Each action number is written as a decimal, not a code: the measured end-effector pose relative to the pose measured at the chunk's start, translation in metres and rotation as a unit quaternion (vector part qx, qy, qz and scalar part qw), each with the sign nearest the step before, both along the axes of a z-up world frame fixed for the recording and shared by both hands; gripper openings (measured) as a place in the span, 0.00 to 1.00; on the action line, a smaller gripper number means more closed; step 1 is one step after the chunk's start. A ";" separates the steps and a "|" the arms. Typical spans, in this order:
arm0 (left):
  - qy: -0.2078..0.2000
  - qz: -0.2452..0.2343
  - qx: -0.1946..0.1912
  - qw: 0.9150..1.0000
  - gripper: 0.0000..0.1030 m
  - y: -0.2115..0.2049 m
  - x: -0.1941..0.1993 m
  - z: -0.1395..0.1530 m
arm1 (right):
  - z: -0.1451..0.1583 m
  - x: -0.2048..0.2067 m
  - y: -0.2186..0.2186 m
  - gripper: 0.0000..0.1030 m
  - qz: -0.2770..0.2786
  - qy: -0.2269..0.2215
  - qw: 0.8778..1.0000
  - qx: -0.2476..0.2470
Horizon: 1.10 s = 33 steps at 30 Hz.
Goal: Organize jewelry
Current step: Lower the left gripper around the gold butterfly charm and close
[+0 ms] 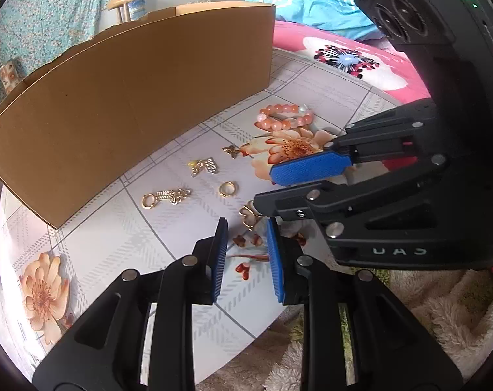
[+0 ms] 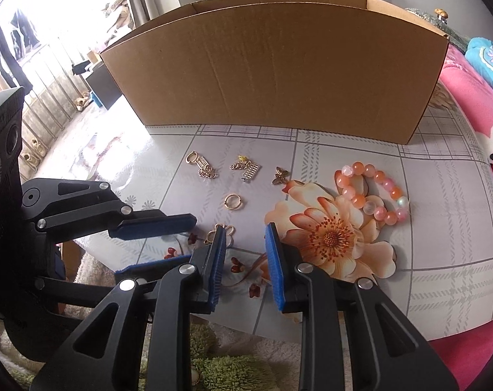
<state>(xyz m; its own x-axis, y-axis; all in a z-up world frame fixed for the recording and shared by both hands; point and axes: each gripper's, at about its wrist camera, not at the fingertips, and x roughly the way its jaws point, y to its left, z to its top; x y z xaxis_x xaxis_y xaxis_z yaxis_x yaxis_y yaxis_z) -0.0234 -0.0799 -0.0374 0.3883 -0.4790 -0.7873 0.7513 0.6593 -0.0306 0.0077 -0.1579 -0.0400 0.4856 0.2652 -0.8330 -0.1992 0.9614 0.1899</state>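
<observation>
Several gold pieces lie on the flowered tablecloth (image 1: 93, 254) in front of a cardboard box (image 1: 132, 97). A gold clover-shaped charm (image 1: 247, 215) rests just past the tips of my left gripper (image 1: 246, 221), which is open with nothing between its pads. My right gripper (image 1: 264, 189) comes in from the right, open, its lower fingertip right beside the charm. In the right wrist view the charm (image 2: 225, 229) is partly hidden behind the left finger of my right gripper (image 2: 245, 228). My left gripper (image 2: 194, 238) reaches in from the left there. Farther off lie a gold ring (image 2: 233, 201) and a pink bead bracelet (image 2: 373, 192).
A butterfly charm (image 2: 280, 175), a comb-like pendant (image 2: 246, 166) and a ring with dangling charms (image 2: 202, 164) lie near the box (image 2: 279, 71). The table's near edge sits just under both grippers, with a shaggy rug (image 2: 213, 368) below. A pink bedspread (image 2: 468, 104) borders the right.
</observation>
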 end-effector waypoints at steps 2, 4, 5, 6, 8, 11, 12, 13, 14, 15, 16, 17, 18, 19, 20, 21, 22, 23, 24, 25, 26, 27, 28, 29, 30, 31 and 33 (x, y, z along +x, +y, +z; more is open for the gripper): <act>-0.005 0.009 0.004 1.000 0.22 0.002 0.004 0.000 | -0.001 0.002 0.001 0.24 0.000 0.002 1.000 0.003; -0.009 0.016 0.005 1.000 0.22 0.005 0.006 -0.001 | -0.001 0.003 0.000 0.24 0.000 0.004 1.000 0.006; -0.010 0.020 0.006 1.000 0.22 0.006 0.008 -0.001 | -0.002 0.003 0.000 0.24 0.000 0.004 1.000 0.007; -0.012 0.023 0.007 1.000 0.22 0.008 0.009 -0.001 | -0.002 0.003 0.000 0.24 0.001 0.005 1.000 0.008; -0.013 0.031 0.005 0.999 0.22 0.010 0.012 -0.001 | -0.003 0.003 0.001 0.24 0.001 0.007 1.000 0.015; -0.015 0.038 0.004 0.999 0.22 0.014 0.015 -0.001 | -0.004 0.002 0.004 0.24 0.005 0.011 1.000 0.023; -0.016 0.042 0.004 0.999 0.22 0.015 0.016 -0.001 | -0.004 0.001 0.006 0.24 0.005 0.011 1.000 0.025; -0.017 0.046 0.004 0.999 0.22 0.016 0.016 -0.001 | -0.004 0.000 0.006 0.24 0.007 0.013 0.999 0.031; -0.017 0.049 0.003 0.999 0.22 0.018 0.017 -0.001 | -0.005 0.000 0.006 0.24 0.009 0.015 0.999 0.039; -0.014 0.052 0.001 0.999 0.22 0.020 0.018 -0.001 | -0.005 0.000 0.006 0.24 0.010 0.016 0.999 0.043; -0.012 0.054 -0.001 0.998 0.22 0.021 0.019 -0.001 | -0.006 0.000 0.006 0.24 0.010 0.016 0.999 0.044; -0.008 0.054 -0.004 0.998 0.22 0.023 0.019 0.000 | -0.005 0.000 0.004 0.24 0.009 0.015 0.999 0.044; -0.004 0.051 -0.010 0.999 0.22 0.025 0.019 0.001 | -0.004 -0.002 0.003 0.24 0.005 0.011 0.999 0.042; 0.002 0.044 -0.022 0.999 0.22 0.026 0.017 0.003 | -0.003 -0.003 -0.001 0.24 0.000 0.007 0.999 0.041; 0.008 0.036 -0.034 0.999 0.22 0.027 0.015 0.005 | -0.001 -0.004 -0.007 0.24 -0.007 0.003 0.999 0.043; 0.013 0.027 -0.042 0.999 0.22 0.028 0.013 0.006 | 0.000 -0.006 -0.011 0.24 -0.014 0.000 0.999 0.045; 0.016 0.019 -0.047 0.999 0.22 0.026 0.011 0.006 | 0.001 -0.009 -0.019 0.24 -0.019 -0.003 0.999 0.046; 0.016 0.012 -0.048 0.999 0.22 0.023 0.009 0.007 | 0.002 -0.009 -0.022 0.24 -0.023 -0.006 0.999 0.046; 0.016 0.009 -0.045 0.999 0.22 0.019 0.008 0.006 | 0.003 -0.010 -0.026 0.24 -0.026 -0.009 0.999 0.046; 0.016 0.005 -0.041 0.999 0.22 0.015 0.008 0.005 | 0.003 -0.010 -0.028 0.24 -0.028 -0.010 0.998 0.047; 0.014 0.003 -0.037 0.999 0.22 0.011 0.008 0.004 | 0.003 -0.011 -0.029 0.24 -0.030 -0.011 0.998 0.048; 0.014 0.002 -0.034 0.999 0.22 0.008 0.008 0.003 | 0.003 -0.012 -0.030 0.24 -0.031 -0.011 0.998 0.049; 0.014 -0.001 -0.032 0.999 0.22 0.005 0.008 0.003 | 0.003 -0.013 -0.032 0.24 -0.032 -0.012 0.998 0.050; 0.014 -0.003 -0.030 0.999 0.22 0.004 0.009 0.003 | 0.002 -0.014 -0.033 0.24 -0.032 -0.012 0.998 0.052; 0.014 -0.004 -0.027 1.000 0.22 0.002 0.010 0.002 | 0.002 -0.015 -0.033 0.24 -0.033 -0.012 0.998 0.053; 0.015 -0.005 -0.022 1.000 0.22 0.000 0.011 0.001 | 0.002 -0.014 -0.032 0.24 -0.033 -0.011 0.998 0.054; 0.006 -0.006 -0.015 1.000 0.22 -0.003 0.010 0.001 | 0.001 -0.016 -0.031 0.24 -0.035 -0.010 0.998 0.057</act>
